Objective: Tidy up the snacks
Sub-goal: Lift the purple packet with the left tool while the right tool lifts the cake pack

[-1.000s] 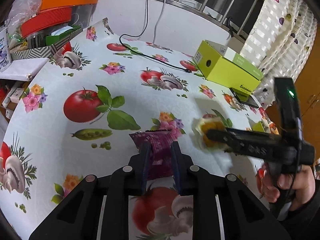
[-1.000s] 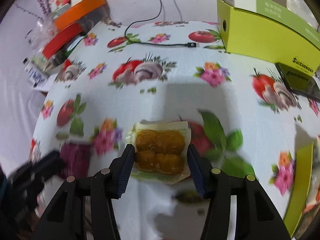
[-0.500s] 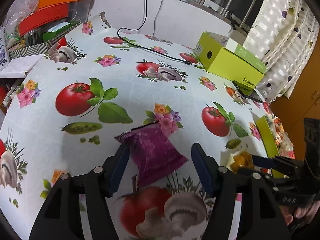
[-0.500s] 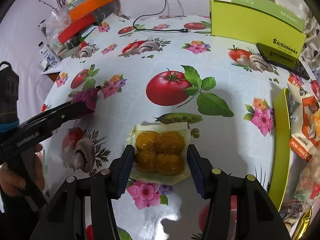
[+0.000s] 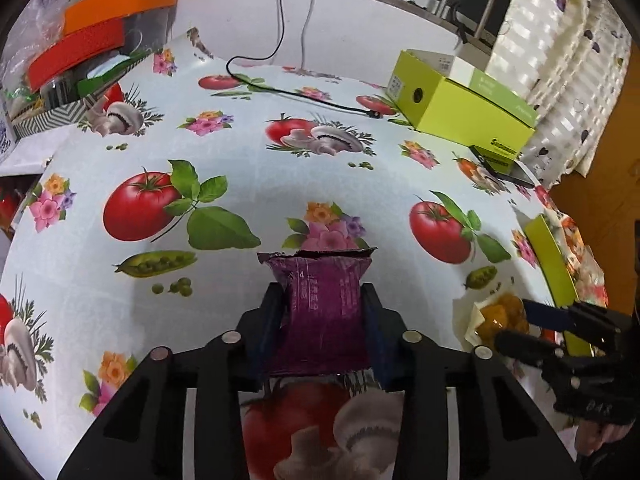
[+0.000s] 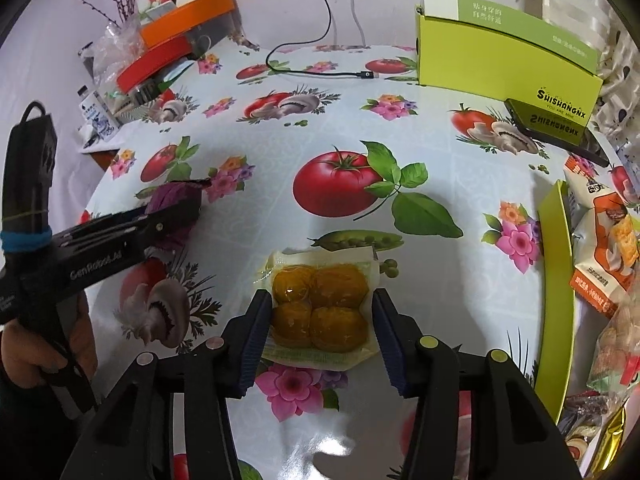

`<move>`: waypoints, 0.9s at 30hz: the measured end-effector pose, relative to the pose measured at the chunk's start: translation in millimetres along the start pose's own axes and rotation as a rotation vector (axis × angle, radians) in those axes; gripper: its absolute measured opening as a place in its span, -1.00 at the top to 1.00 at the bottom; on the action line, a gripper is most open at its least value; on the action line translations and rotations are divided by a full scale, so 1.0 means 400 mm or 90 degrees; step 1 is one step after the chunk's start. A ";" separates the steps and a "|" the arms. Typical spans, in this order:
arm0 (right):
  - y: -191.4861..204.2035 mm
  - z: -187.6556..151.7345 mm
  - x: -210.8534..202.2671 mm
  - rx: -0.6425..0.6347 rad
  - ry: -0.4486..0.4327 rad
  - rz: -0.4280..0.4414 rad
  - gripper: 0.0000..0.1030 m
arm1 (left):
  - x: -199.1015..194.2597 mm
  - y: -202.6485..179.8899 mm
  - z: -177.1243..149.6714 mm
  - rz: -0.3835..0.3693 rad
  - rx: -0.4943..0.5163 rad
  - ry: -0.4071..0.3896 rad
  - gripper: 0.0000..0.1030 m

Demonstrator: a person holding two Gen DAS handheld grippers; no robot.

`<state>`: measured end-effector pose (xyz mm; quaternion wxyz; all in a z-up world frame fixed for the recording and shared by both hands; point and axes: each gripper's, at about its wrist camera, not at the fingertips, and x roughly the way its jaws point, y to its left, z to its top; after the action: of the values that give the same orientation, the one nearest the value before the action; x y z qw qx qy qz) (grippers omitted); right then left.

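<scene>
Tongs on both sides are each clamped on a snack packet above a large bench (image 5: 248, 168) covered by a white oilcloth printed with tomatoes, mushrooms, pea pods and flowers. At the far right edge of the bench lies a long lime-green cardboard box (image 6: 508, 52) with a white panel on its lid, and a dark phone (image 6: 560, 132) rests flat just in front of it. At the far left corner sit stacked containers with an orange lid (image 5: 120, 2) above a red lid (image 5: 76, 54). A black cable (image 5: 304, 96) runs from the back wall across the oilcloth, its plug end lying near the green box. Along the right edge, a lime-green tray (image 6: 554, 280) holds several snack packets, among them an orange and white packet (image 6: 604, 256). The left tongs (image 5: 324, 312) grip a purple foil snack packet (image 5: 324, 304) by its two side edges, its torn-looking top seam pointing away from the camera, over the middle of the bench. The right tongs (image 6: 318, 312) grip a clear vacuum packet of four yellow-orange round pieces (image 6: 320, 308) by its sides, near the bench's right side and close beside the tray. In the right wrist view, the person's left hand (image 6: 44, 344) is seen wrapped around the handle of the left tongs.
</scene>
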<state>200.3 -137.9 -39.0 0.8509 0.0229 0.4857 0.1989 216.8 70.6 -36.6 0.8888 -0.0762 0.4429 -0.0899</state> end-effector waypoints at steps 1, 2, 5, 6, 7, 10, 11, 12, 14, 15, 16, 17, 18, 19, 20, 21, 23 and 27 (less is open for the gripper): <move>0.000 -0.002 -0.005 0.001 -0.005 0.003 0.12 | -0.007 -0.002 -0.005 -0.005 -0.001 -0.001 0.28; -0.001 -0.004 -0.012 0.002 -0.012 0.006 0.25 | -0.012 -0.003 -0.008 -0.008 0.000 -0.002 0.29; -0.007 -0.002 -0.030 0.004 -0.022 -0.002 0.85 | -0.025 -0.003 -0.019 -0.018 -0.004 -0.004 0.31; -0.008 -0.002 -0.029 -0.001 -0.023 -0.009 0.85 | -0.027 -0.003 -0.021 -0.020 -0.006 -0.004 0.31; -0.013 -0.002 -0.030 0.003 -0.023 -0.005 0.85 | -0.030 -0.001 -0.024 -0.021 -0.009 -0.004 0.31; -0.026 -0.002 -0.031 0.020 -0.015 0.029 0.47 | -0.038 0.001 -0.031 -0.027 -0.010 -0.001 0.31; -0.024 -0.004 -0.035 0.010 -0.016 0.033 0.26 | -0.041 0.000 -0.035 -0.030 -0.008 0.000 0.31; -0.022 -0.006 -0.043 -0.004 -0.018 0.031 0.16 | -0.043 0.000 -0.038 -0.032 -0.005 0.001 0.30; -0.021 -0.007 -0.042 -0.012 -0.004 0.028 0.01 | -0.050 0.002 -0.046 -0.033 -0.002 0.000 0.30; -0.021 -0.008 -0.033 -0.010 0.013 0.023 0.01 | -0.052 0.004 -0.047 -0.034 -0.003 0.000 0.30; -0.023 -0.010 -0.023 -0.003 0.028 0.025 0.01 | -0.054 0.006 -0.049 -0.036 -0.005 0.001 0.30; -0.022 -0.014 -0.014 0.004 0.040 0.040 0.01 | -0.057 0.008 -0.052 -0.039 -0.008 0.001 0.30; -0.017 -0.020 -0.006 0.006 0.053 0.063 0.01 | -0.061 0.012 -0.055 -0.041 -0.012 0.002 0.30; -0.005 -0.025 -0.007 0.001 0.054 0.086 0.01 | -0.062 0.013 -0.056 -0.043 -0.013 0.002 0.30; 0.007 -0.028 -0.007 -0.006 0.062 0.106 -0.01 | -0.066 0.017 -0.059 -0.044 -0.014 0.002 0.30; 0.023 -0.032 -0.008 -0.016 0.071 0.132 -0.01 | -0.069 0.019 -0.061 -0.043 -0.016 0.003 0.30; 0.053 -0.038 -0.020 -0.049 0.069 0.162 -0.01 | -0.075 0.026 -0.065 -0.042 -0.019 0.002 0.30; 0.092 -0.033 -0.050 -0.129 0.026 0.075 -0.04 | -0.082 0.037 -0.072 -0.041 -0.025 0.000 0.30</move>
<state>168.8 -113.2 -20.9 0.8254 -0.0387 0.4783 0.2973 175.8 90.9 -31.7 0.8838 -0.1078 0.4418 -0.1099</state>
